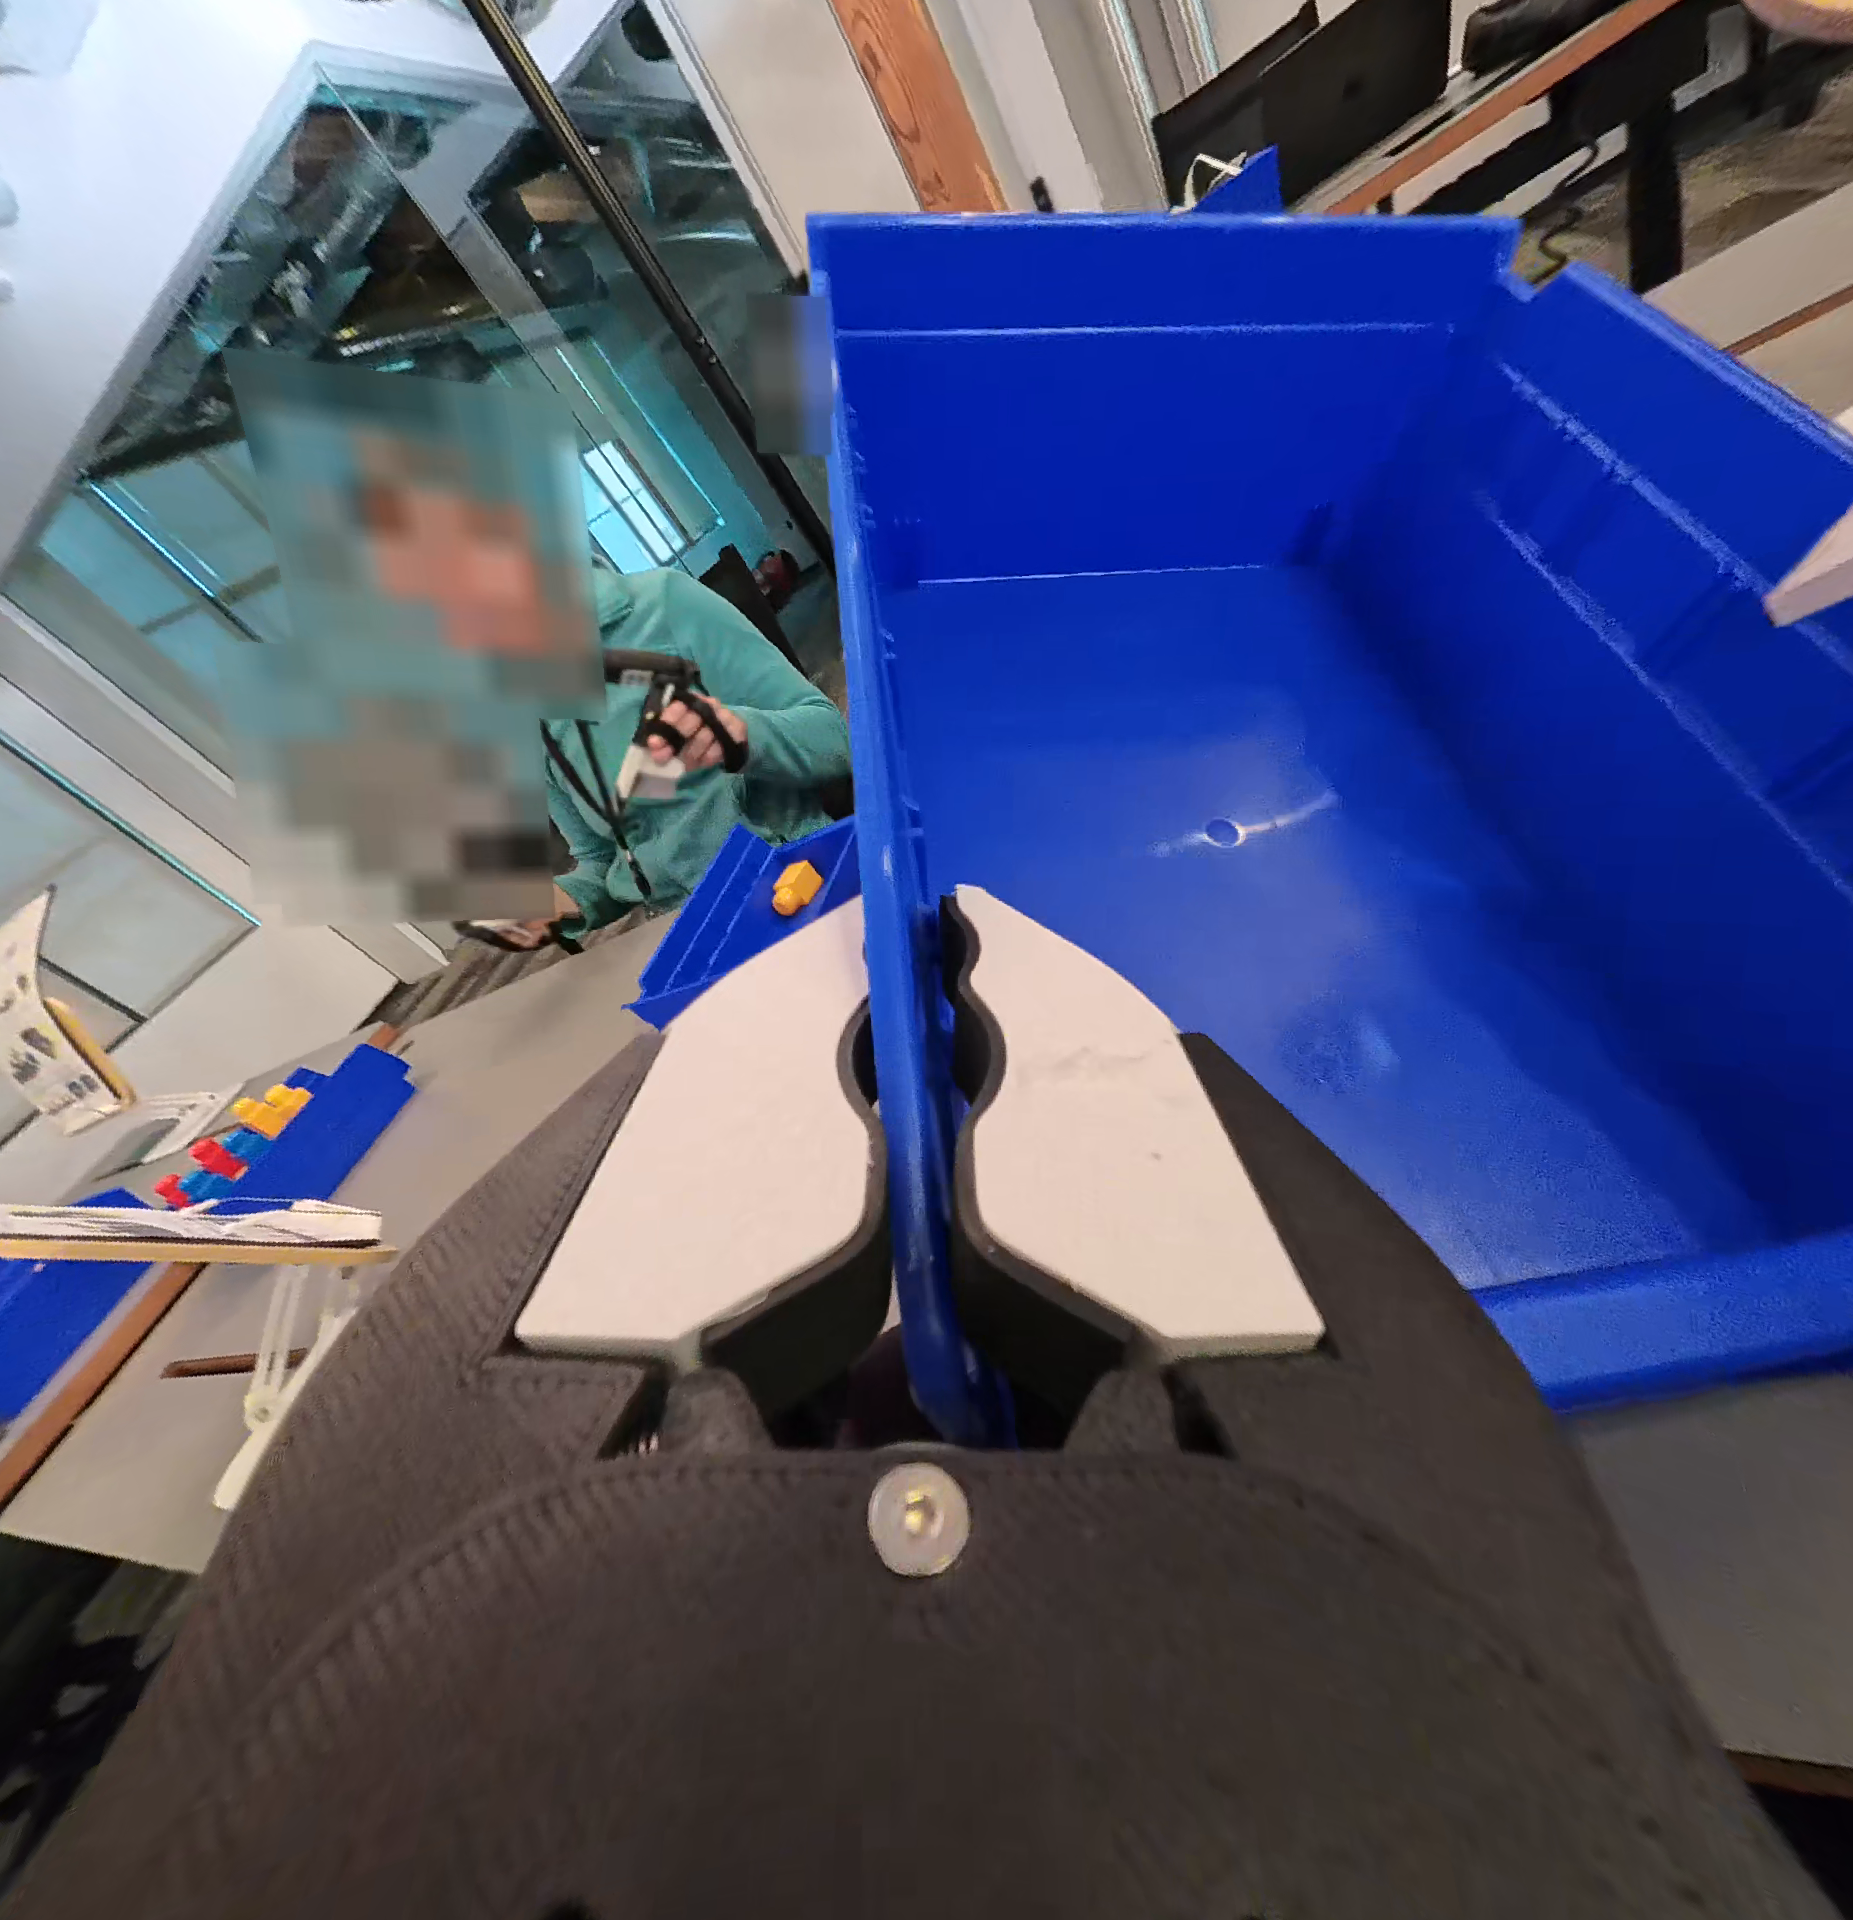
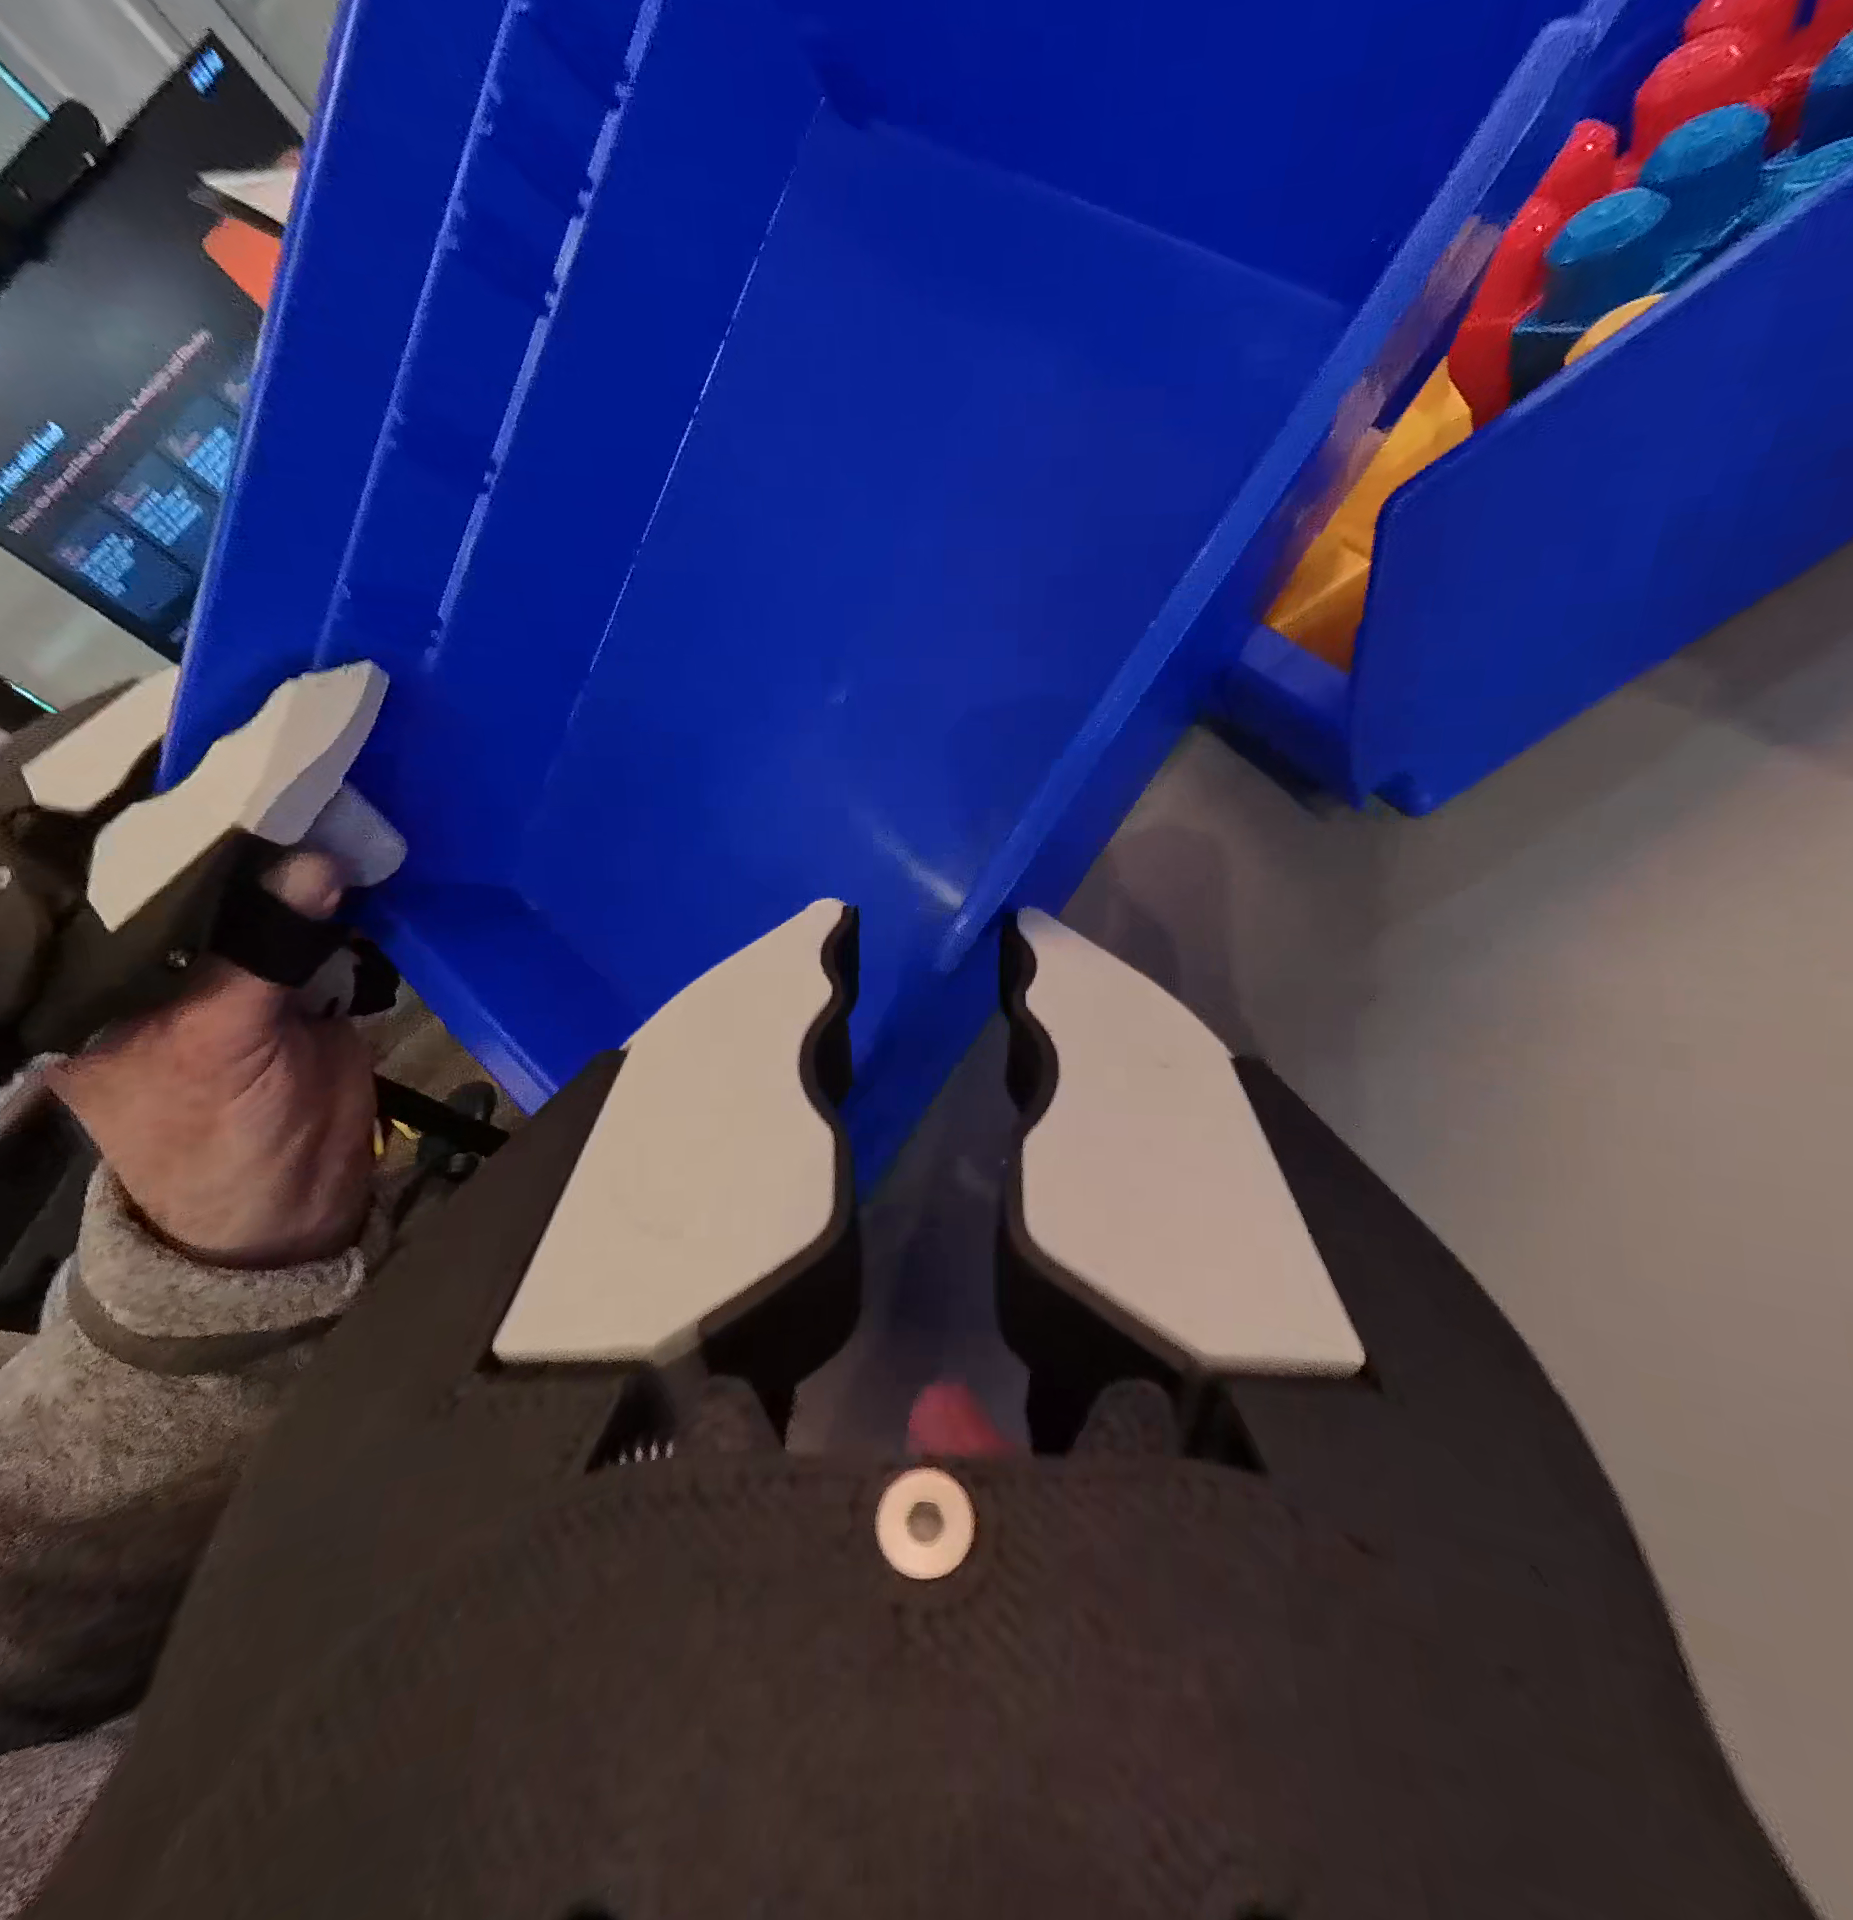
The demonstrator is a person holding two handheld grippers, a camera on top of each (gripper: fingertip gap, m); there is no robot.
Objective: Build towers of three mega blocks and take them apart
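An empty blue bin (image 1: 1317, 831) fills both views. My left gripper (image 1: 917, 935) is shut on its side wall, with both pads pressed on the thin plastic. The right wrist view shows the same grip at the bin's far wall (image 2: 267, 769). My right gripper (image 2: 927, 920) straddles the opposite wall near its front end. Its jaws are partly apart and a strip of table shows beside the right pad, so it does not clamp the wall. One right finger (image 1: 1826, 571) shows at the bin's rim in the left wrist view. A second blue bin (image 2: 1628, 540) holds red (image 2: 1504, 281), blue (image 2: 1711, 156) and yellow (image 2: 1358, 520) mega blocks.
The grey table (image 2: 1524, 1039) lies to the right of the bins. Across it, a person in a teal top (image 1: 693, 665) holds another gripper. Near that person stand a blue bin (image 1: 714, 935) with a yellow block (image 1: 797, 885) and several stacked blocks (image 1: 247, 1132). The grippers' ends are close to 20 centimeters from one another.
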